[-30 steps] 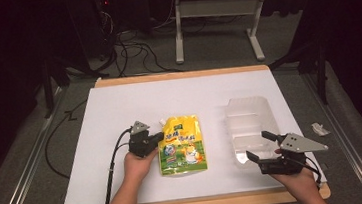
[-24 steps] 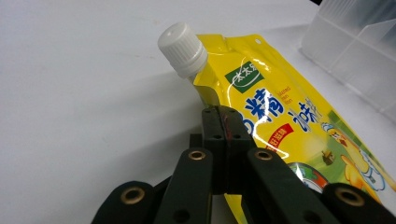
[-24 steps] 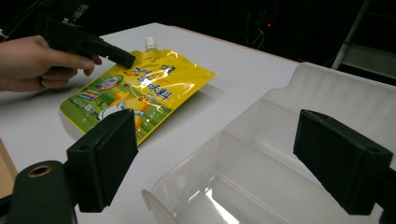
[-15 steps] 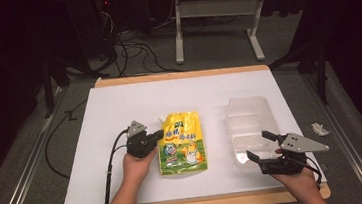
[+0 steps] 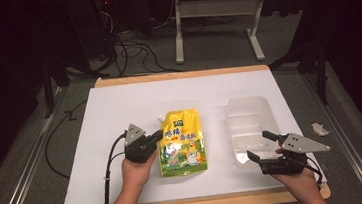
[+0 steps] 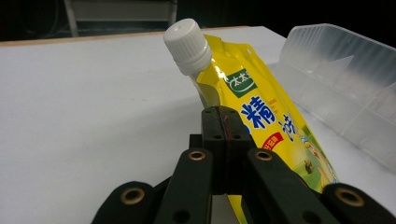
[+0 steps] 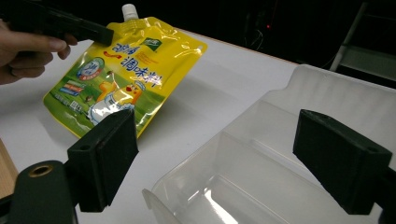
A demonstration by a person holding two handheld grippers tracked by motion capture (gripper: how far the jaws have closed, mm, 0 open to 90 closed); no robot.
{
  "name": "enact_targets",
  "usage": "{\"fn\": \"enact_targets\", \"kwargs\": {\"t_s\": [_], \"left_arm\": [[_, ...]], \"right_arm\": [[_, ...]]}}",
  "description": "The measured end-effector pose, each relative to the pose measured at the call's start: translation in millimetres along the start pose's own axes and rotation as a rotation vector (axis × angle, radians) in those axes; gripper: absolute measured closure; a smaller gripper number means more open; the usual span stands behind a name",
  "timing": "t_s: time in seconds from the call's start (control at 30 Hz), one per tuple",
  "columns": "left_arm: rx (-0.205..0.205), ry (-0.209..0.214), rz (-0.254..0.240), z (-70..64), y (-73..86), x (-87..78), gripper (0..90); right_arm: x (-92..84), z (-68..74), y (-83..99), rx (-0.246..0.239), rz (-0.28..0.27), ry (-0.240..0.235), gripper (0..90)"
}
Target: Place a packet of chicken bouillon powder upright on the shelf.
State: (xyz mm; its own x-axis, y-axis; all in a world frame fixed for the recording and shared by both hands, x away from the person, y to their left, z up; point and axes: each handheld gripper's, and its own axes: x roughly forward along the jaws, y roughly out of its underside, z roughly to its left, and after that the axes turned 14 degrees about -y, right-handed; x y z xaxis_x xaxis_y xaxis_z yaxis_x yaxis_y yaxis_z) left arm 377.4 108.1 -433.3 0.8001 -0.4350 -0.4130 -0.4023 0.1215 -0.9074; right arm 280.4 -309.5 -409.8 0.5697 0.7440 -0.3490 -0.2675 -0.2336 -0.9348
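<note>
from above, a yellow spouted pouch [image 5: 183, 143] lies on the white table [image 5: 119, 108], left of a clear plastic bin [image 5: 251, 125] that looks empty, so any move seems just begun. the left gripper view shows the left gripper [image 6: 225, 135] with jaws clamped on the pouch's edge below its white cap [image 6: 188, 45], the pouch's bottom cut off. in the right gripper view, the right gripper [image 7: 233, 161] has jaws wide apart at the bin's near rim, holding nothing.

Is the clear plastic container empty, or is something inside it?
Empty. The clear plastic container shows bare walls and floor in the right gripper view; the yellow spouted pouch lies beside it.
</note>
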Motion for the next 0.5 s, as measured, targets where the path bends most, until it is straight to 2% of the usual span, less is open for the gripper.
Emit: {"fn": "enact_targets", "kwargs": {"t_s": [0.13,0.23,0.33,0.5], "left_arm": [[0.03,-0.066,-0.036,-13.3,0.2,-11.3,90.0],[0.037,-0.094,-0.066,-21.2,0.1,-17.7,90.0],[0.054,-0.103,-0.111,-29.6,-0.4,-26.5,90.0],[0.087,-0.095,-0.148,-38.9,-2.1,-40.3,90.0]], "right_arm": [[-0.9,0.6,-0.4,0.0,0.0,0.003,14.2],[-1.4,1.1,-0.6,-0.002,-0.004,0.002,14.3],[-1.8,1.9,-0.8,0.001,-0.006,0.004,14.3],[-1.7,2.6,-0.9,-0.001,-0.004,0.003,14.4]]}}
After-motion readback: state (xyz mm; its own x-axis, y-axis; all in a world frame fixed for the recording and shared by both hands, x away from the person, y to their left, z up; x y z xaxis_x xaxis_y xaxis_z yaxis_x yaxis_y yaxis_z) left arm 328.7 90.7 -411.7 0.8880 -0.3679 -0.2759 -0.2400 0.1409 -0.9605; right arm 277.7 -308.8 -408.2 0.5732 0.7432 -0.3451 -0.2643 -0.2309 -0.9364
